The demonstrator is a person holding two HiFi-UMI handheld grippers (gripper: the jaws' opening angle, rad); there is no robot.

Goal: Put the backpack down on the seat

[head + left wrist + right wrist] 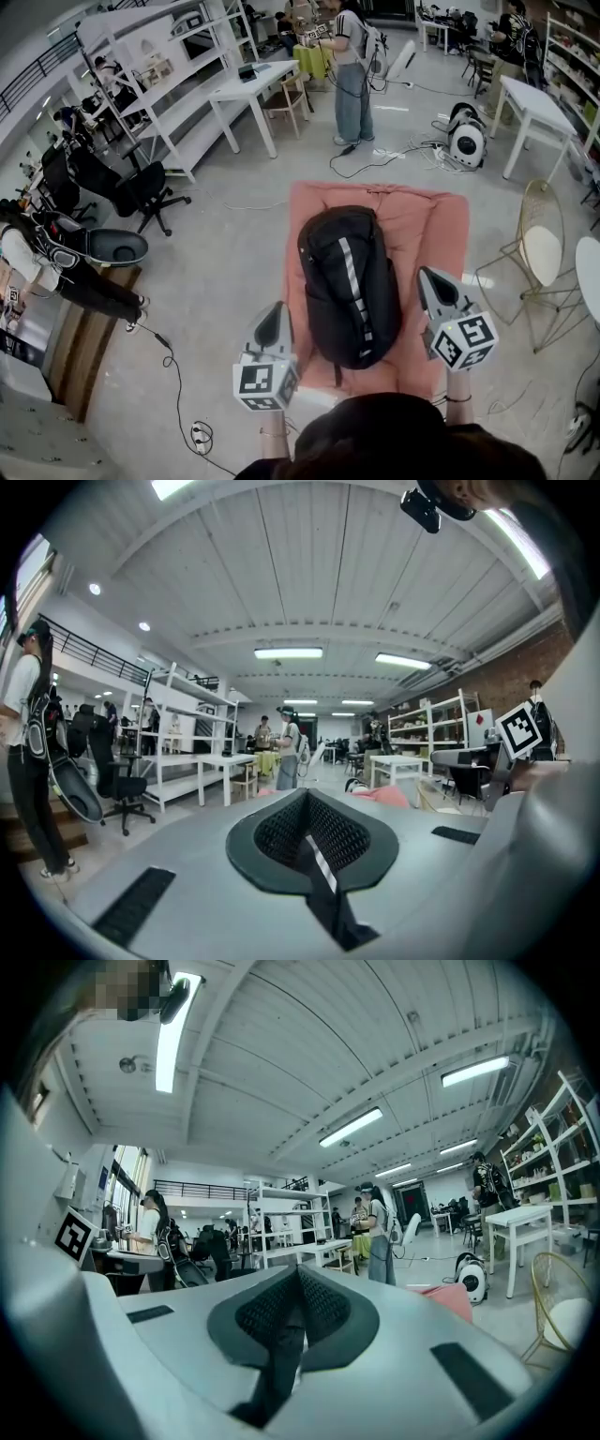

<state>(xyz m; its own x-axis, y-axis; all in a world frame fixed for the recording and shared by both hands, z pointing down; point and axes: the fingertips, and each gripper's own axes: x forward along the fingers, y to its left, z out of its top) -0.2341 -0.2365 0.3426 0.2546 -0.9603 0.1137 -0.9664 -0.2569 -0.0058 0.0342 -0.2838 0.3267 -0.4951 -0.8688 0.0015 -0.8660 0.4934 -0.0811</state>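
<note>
The left hand-held gripper (274,315) hangs off the seat's near left edge, just beside the backpack and apart from it. Its jaws are together with nothing between them.

The black backpack (349,281) lies flat along the middle of the salmon-pink cushioned seat (427,230). Its top end points to the far edge, and its bottom is close to the near edge.

The right hand-held gripper (427,281) sits over the near right part of the seat, also just beside the pack without touching it. Its jaws are pressed together on nothing.

By the look of it, the pack is already down and neither gripper holds it. The placing step seems finished, unless the pack has yet to be lifted. If more is wanted, the jaws would have to open and take a strap or the top handle. The pack looks soft, so it would sag when picked up.

On the floor to the left are a person (56,267), a black office chair (141,187) and a cable (173,361) running to a power strip (200,434). Farther off stand a white table (253,84) and another person (352,75). To the right are a round white machine (466,139) and a gold wire chair (542,246) near the seat's right edge. None of these stands between the grippers and the pack.
</note>
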